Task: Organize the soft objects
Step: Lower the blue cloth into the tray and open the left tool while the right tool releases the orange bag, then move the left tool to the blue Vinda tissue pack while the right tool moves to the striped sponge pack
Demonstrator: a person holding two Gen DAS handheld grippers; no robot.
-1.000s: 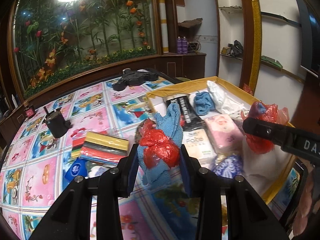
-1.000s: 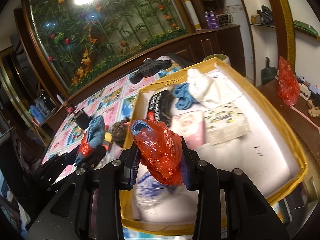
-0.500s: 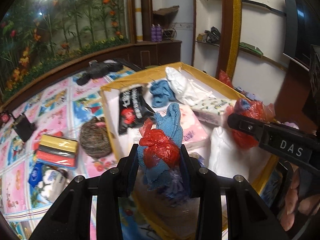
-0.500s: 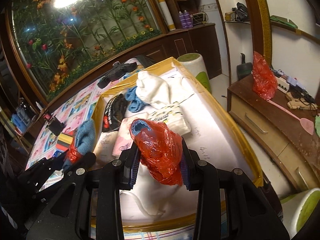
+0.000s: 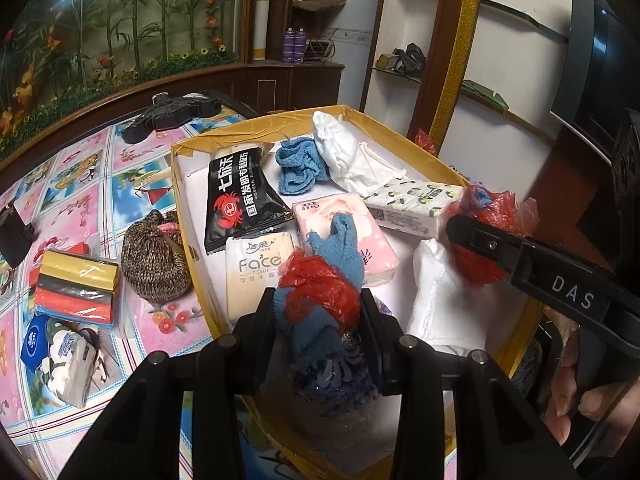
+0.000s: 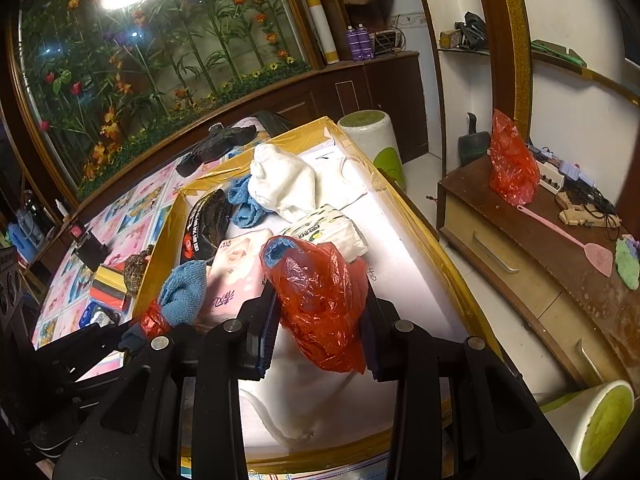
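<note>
Red plastic film wrapped round a blue towel bundle was seen between the pads of the left gripper, whose jaws had just been opening a little; the bundle was nevertheless pinched there, its long axis running away from the tool and its loose blue end pointing up and forward. Directly below and ahead of it, the yellow-rimmed box was spread, already lined with a black snack packet, a pink tissue pack, a cream tissue pack and a loose blue cloth.

A second bundle, a red bag with blue cloth inside, was gripped at a narrow setting by the right gripper and was carried over the bare white floor of the box on its right side.

Both loads were judged to hang above the box interior, so the coming move was judged to be a release downward. The left bundle was judged to lie over the crowded near-left corner, the right one over free space. A knitted pouch and a stack of coloured rolls were left outside on the tablecloth.
</note>
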